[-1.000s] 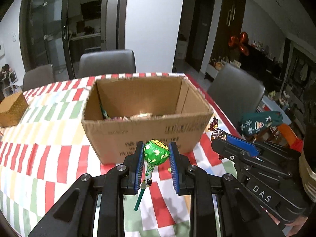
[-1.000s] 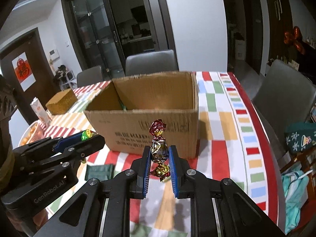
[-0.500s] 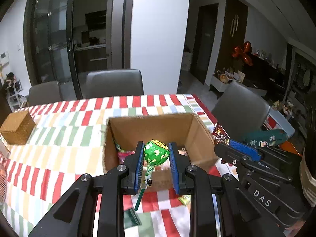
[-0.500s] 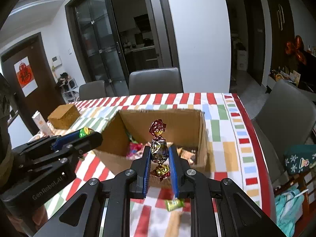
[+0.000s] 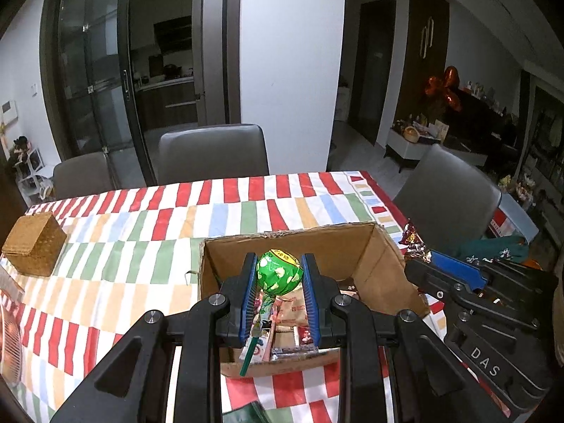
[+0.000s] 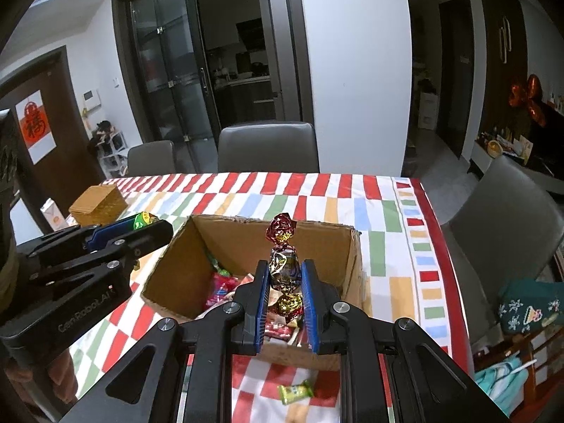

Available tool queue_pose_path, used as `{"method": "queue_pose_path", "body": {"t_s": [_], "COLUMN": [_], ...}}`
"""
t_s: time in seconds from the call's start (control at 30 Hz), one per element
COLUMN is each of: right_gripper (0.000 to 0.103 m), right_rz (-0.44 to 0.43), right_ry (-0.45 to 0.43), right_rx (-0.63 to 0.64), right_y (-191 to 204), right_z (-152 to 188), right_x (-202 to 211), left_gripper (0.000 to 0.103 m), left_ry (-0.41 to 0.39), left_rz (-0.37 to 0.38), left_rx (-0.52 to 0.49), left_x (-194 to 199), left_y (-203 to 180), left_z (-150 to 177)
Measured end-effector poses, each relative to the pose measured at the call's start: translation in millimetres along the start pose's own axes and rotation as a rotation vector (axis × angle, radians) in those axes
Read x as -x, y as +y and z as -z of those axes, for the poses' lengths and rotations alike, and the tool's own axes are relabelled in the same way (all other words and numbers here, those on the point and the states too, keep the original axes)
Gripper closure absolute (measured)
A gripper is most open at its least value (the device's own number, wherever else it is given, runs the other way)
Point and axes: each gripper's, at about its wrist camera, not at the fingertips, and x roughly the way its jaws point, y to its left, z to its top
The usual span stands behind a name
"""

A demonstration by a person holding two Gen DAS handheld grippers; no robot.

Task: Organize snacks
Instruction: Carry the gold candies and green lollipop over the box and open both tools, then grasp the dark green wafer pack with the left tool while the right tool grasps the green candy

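Note:
An open cardboard box (image 5: 382, 268) (image 6: 176, 268) with several wrapped snacks inside stands on the striped tablecloth. My left gripper (image 5: 279, 275) is shut on a green lollipop (image 5: 279, 273), its stick hanging down, held above the box's near part. My right gripper (image 6: 284, 275) is shut on a twisted foil candy (image 6: 283, 264) in red, gold and silver, also above the box's near edge. In the left wrist view the right gripper (image 5: 419, 252) sits at the box's right side; in the right wrist view the left gripper (image 6: 148, 222) sits at the box's left.
A woven basket box (image 5: 33, 248) (image 6: 97, 204) stands at the table's left. A green candy (image 6: 295, 392) lies on the cloth in front of the box, a dark green packet (image 5: 246, 414) nearby. Grey chairs (image 5: 211, 153) surround the table (image 5: 246, 208).
Both grippers have risen and moved forward with their sweets, from in front of the box's front wall to above its opening, so the box's contents now show.

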Motion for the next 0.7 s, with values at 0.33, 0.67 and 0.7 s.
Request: {"method": "queue_pose_path", "body": {"t_s": [0.33, 0.67, 0.7], "right_gripper": [0.082, 0.059, 0.059], "right_rz": [0.008, 0.031, 0.028], "right_ry": [0.036, -0.007, -0.008], "right_rx": [0.006, 0.003, 0.008], "right_y": [0, 4, 7], "right_z": [-5, 9, 13], "right_x": [-24, -4, 0], "left_gripper": [0.06, 0.051, 0.051], "left_ry": [0.035, 0.003, 0.003], "left_rz": [-0.03, -0.032, -0.021], "left_rx": [0.004, 0.003, 0.003], "left_x": [-24, 2, 5], "left_y": [3, 6, 6], "left_z": [-3, 22, 26]}}
